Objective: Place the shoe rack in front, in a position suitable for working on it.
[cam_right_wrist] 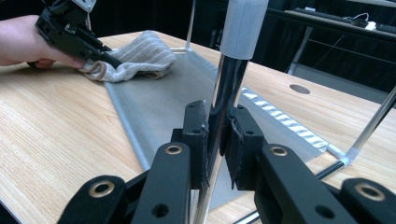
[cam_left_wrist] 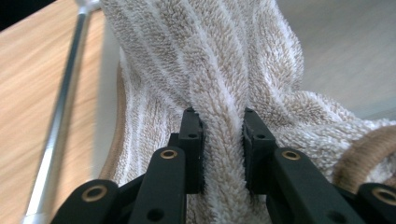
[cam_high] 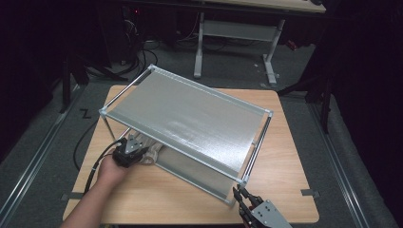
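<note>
The left hand (cam_high: 110, 167) reaches in from the desk's near left, its left gripper (cam_left_wrist: 223, 140) pinching a fold of the towel (cam_left_wrist: 219, 70), which lies on the rack's (cam_high: 190, 118) lower shelf at its left end. At the near edge, the right gripper (cam_right_wrist: 215, 135) is clamped on the rack's corner post (cam_right_wrist: 229, 93); its own view shows the towel (cam_right_wrist: 135, 58) bunched beside the left gripper.

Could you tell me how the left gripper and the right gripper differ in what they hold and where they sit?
The left gripper pinches a fold of the soft striped towel; the right gripper clamps a hard, shiny upright post of the rack. The left one works at the rack's lower shelf, by its left end; the right one sits at the near right corner. Both are shut on something.
</note>
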